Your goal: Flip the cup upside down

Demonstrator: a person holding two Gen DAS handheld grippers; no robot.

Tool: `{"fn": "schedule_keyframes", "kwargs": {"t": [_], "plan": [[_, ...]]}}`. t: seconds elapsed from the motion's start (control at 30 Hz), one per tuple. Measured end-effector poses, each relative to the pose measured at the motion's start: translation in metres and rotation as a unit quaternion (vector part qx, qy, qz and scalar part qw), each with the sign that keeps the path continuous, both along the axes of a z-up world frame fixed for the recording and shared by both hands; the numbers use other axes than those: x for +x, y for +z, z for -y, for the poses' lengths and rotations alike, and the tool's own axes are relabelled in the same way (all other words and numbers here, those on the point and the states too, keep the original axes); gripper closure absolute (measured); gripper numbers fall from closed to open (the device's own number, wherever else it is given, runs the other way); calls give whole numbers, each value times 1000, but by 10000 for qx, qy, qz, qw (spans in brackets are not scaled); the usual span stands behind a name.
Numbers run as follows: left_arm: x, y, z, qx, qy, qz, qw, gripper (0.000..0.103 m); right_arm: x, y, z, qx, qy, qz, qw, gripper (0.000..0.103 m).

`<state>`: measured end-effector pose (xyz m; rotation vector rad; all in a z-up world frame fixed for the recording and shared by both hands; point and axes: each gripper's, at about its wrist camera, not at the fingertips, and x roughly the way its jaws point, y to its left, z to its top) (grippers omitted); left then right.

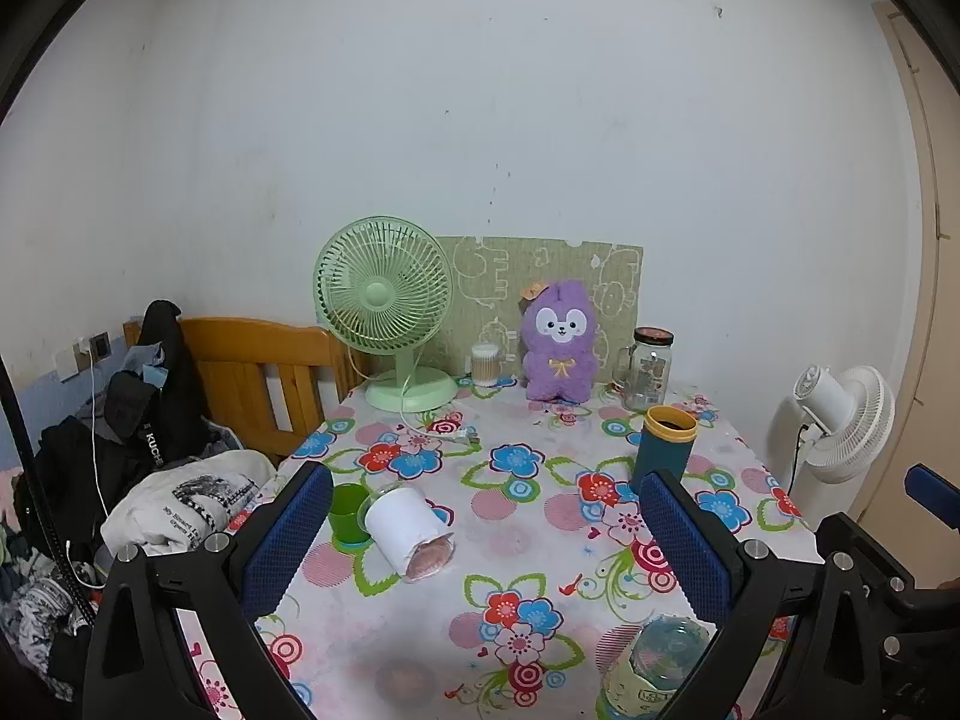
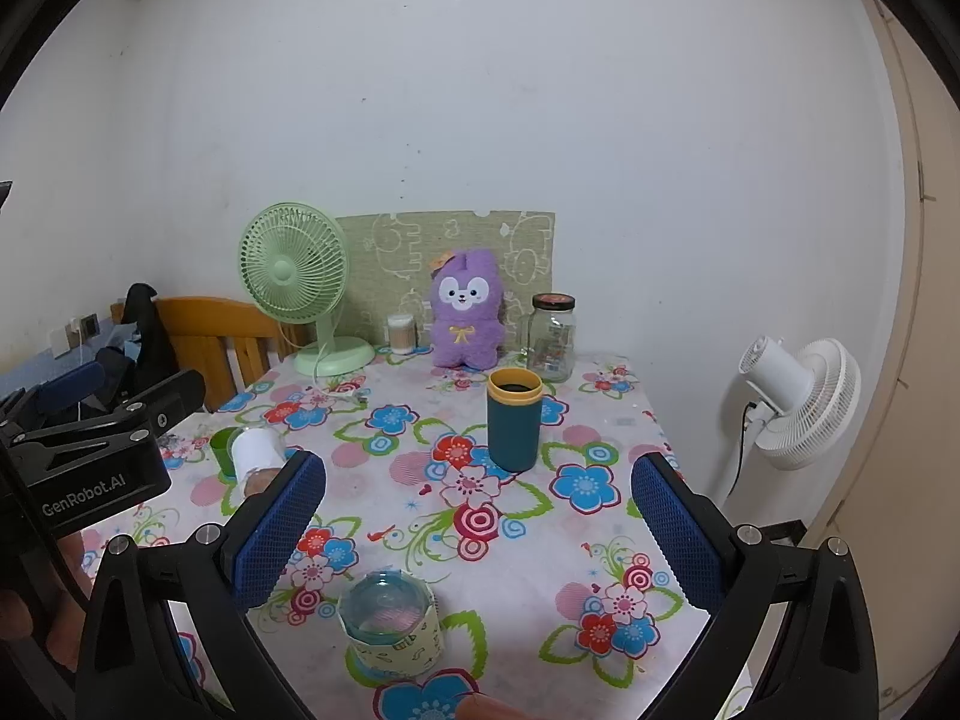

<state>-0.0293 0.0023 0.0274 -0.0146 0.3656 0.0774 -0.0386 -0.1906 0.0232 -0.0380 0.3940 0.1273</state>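
A dark teal cup with a yellow rim (image 2: pixel 513 420) stands upright, mouth up, in the middle of the floral table; it also shows in the left wrist view (image 1: pixel 665 444). A clear cup with a pale green sleeve (image 2: pixel 391 624) stands near the front edge, also seen in the left wrist view (image 1: pixel 657 666). A small green cup (image 1: pixel 349 511) stands beside a white cup lying on its side (image 1: pixel 408 531). My left gripper (image 1: pixel 486 534) is open and empty above the table. My right gripper (image 2: pixel 479 531) is open and empty, short of the teal cup.
A green desk fan (image 1: pixel 384 312), a purple plush toy (image 1: pixel 559 341), a cotton swab jar (image 1: pixel 485 363) and a glass jar (image 1: pixel 649 367) stand along the back wall. A white floor fan (image 2: pixel 798 402) stands right of the table. A wooden bed frame with clothes (image 1: pixel 252 372) lies to the left.
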Motion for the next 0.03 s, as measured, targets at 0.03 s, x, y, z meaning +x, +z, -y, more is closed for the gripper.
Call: {"fn": "schedule_keyframes", "kwargs": {"t": [0.03], "plan": [[0, -1, 0, -12, -6, -4, 10000, 0, 0, 0, 0, -2, -1, 3, 10000, 0]]}}
